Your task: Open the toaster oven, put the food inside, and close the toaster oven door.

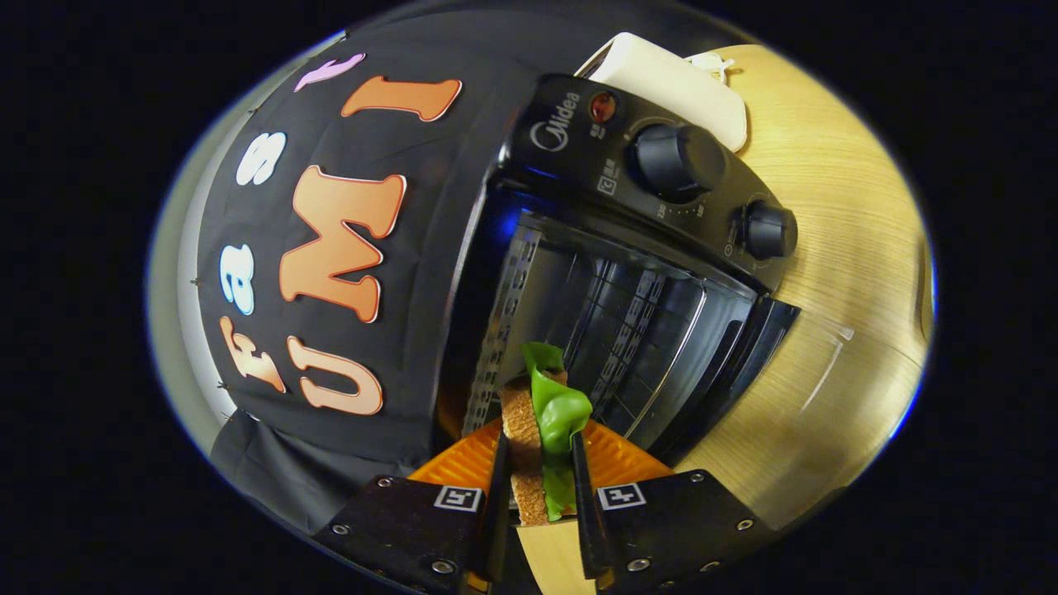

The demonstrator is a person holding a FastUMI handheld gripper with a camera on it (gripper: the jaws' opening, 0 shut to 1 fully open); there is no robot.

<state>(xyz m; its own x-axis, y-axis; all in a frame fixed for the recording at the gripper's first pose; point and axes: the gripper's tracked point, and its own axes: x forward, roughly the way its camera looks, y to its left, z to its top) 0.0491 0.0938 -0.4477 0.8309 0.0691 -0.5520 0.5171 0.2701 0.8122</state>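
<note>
Now the gripper is clamped on the sandwich, just before the open toaster oven

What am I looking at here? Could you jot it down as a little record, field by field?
Tongs: shut on the sandwich
Sandwich: toasted bread with a green lettuce leaf, held between the fingers
Toaster oven: black, just ahead, its cavity open
Door: glass, swung open
Knobs: two, on the control panel
Table: light wood
Behind the oven: a white object, kind unclear
</note>
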